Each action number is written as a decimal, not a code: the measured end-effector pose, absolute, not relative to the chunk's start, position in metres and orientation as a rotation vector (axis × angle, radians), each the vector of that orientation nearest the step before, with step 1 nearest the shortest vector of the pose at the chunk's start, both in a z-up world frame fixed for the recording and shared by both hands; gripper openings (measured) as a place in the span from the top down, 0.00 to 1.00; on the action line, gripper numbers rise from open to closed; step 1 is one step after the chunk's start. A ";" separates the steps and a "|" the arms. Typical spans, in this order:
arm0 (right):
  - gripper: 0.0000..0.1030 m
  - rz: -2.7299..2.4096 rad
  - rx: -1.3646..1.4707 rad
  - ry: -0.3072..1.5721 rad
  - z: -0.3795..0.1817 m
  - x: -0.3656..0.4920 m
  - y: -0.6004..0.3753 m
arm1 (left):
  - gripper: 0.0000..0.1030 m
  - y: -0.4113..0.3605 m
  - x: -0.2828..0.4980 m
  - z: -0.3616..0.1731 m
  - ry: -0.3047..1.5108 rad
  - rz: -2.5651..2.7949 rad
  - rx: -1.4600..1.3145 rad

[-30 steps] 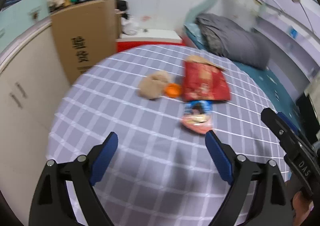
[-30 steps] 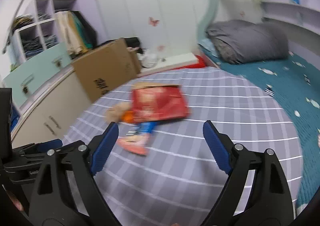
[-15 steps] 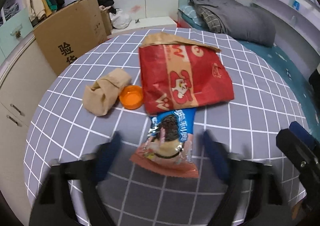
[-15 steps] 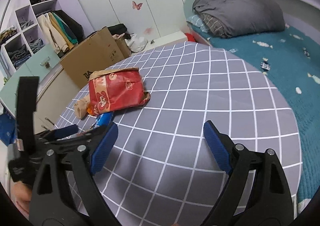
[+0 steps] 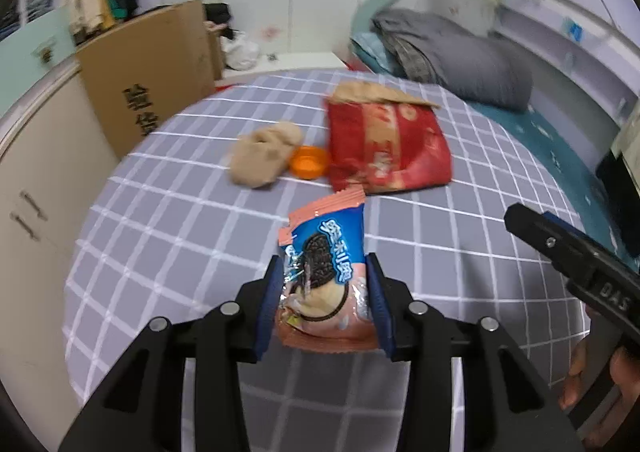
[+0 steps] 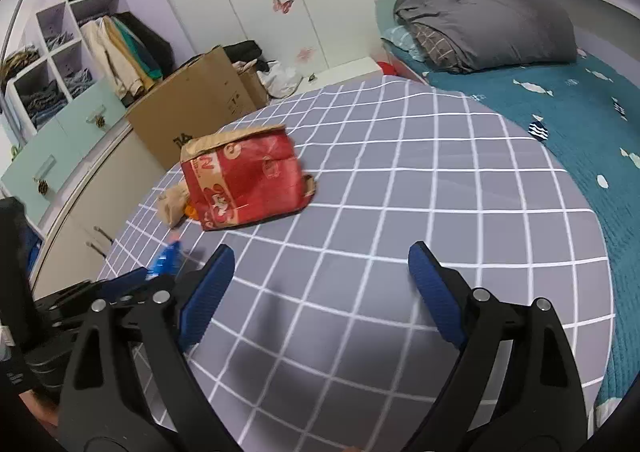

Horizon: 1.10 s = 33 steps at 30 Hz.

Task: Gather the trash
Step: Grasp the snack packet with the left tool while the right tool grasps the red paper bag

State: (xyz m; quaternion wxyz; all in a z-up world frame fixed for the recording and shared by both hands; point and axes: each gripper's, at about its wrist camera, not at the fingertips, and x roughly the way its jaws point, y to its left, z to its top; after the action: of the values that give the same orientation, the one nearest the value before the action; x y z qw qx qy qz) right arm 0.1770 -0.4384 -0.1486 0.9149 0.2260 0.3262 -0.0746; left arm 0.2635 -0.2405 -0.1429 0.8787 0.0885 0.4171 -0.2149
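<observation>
Room: bare checked table (image 6: 400,212) ahead of the right gripper (image 6: 320,284), bed past its far edge | Hidden: wrapper (image 5: 324,276) only a blue sliver in the right view; bag (image 5: 384,148) blurred | Grip: left gripper (image 5: 324,292) just closed, pads pinching the wrapper, raised over the near table; right gripper wide apart, empty

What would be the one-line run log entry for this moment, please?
left gripper: jaws just closing, gripping cookie wrapper | right gripper: jaws open, empty | on table: red bag, orange cap, brown paper
</observation>
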 end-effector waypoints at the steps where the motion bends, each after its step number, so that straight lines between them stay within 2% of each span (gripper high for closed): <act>1: 0.16 -0.150 0.457 0.675 -0.148 0.179 -0.434 | 0.61 -0.234 0.263 -0.140 0.855 -0.427 0.181; 5: 0.15 -0.135 0.429 0.693 -0.144 0.188 -0.419 | 0.61 -0.204 0.270 -0.129 0.829 -0.344 0.135; 11: 0.06 -0.175 0.352 0.683 -0.134 0.208 -0.399 | 0.60 -0.161 0.294 -0.113 0.785 -0.193 0.052; 21: 0.06 -0.197 0.257 0.673 -0.118 0.275 -0.352 | 0.60 -0.129 0.319 -0.116 0.790 -0.156 -0.013; 26: 0.06 -0.328 0.180 0.721 -0.132 0.320 -0.341 | 0.60 -0.118 0.330 -0.121 0.801 -0.160 -0.017; 33: 0.07 -0.360 0.234 0.771 -0.148 0.340 -0.357 | 0.60 -0.104 0.338 -0.127 0.820 -0.162 -0.045</act>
State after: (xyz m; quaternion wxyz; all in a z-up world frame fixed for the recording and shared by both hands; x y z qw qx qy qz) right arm 0.3399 -0.3570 -0.1476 0.9042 0.1132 0.3733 -0.1742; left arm 0.3379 -0.1044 -0.1269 0.9136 -0.0216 0.3983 -0.0788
